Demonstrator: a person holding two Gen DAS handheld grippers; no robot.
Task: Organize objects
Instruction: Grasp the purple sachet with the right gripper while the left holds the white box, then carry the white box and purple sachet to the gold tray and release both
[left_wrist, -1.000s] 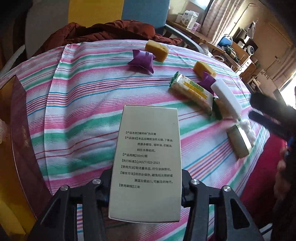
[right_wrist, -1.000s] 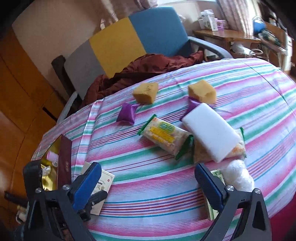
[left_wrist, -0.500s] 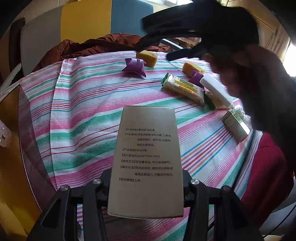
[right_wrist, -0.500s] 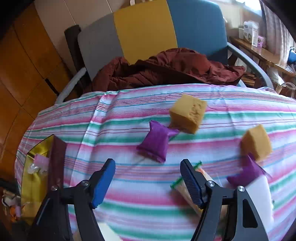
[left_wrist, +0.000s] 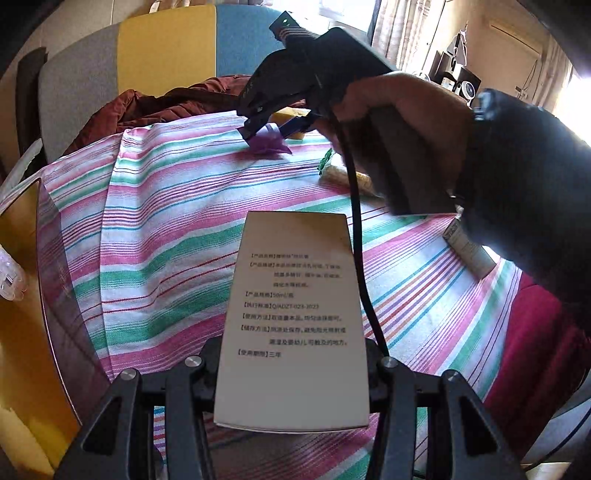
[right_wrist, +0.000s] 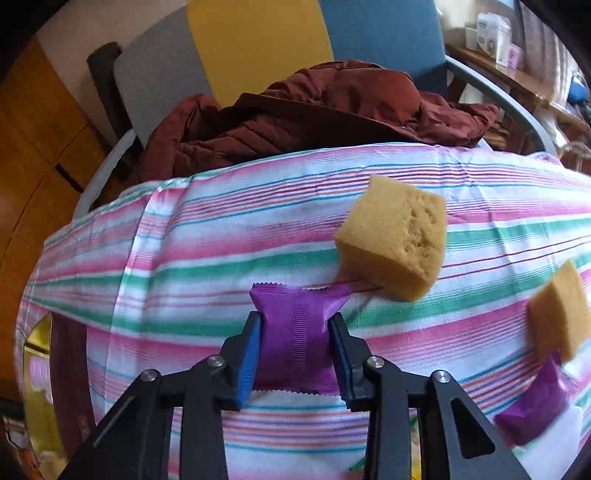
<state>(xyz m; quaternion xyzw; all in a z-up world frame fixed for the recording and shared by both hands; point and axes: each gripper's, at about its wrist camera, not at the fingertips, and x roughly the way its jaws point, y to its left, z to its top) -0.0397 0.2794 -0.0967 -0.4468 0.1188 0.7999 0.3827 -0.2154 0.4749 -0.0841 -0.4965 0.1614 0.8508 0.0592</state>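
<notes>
The right gripper (right_wrist: 297, 345) pinches a purple sachet (right_wrist: 295, 332) between its two blue pads (right_wrist: 248, 360), low on the striped tablecloth (right_wrist: 207, 266). The sachet lies flat on the cloth, near the far edge of the table, with one crimped end toward the camera and the other end twisted toward a yellow sponge cube (right_wrist: 393, 240) just beside it. In the left wrist view the same gripper (left_wrist: 271, 127) reaches over the sachet (left_wrist: 267, 142) from above.

The left gripper (left_wrist: 291, 369) is pressed on a white printed carton (left_wrist: 293, 317) and holds it above the cloth, with the printed face up. A gold box (left_wrist: 22, 280) stands open at the left edge of the table.

To do this step well, I think the right gripper should lift straight up first, because the foil is thin and slippery and the pads hold it only at the sides. A sideways pull can drag the twisted tail against the sponge cube and shift it. The pinch should be firm but not crushing. The left hand should hold the carton quiet, so the cable (left_wrist: 364, 280) crossing beside it does not catch.
</notes>
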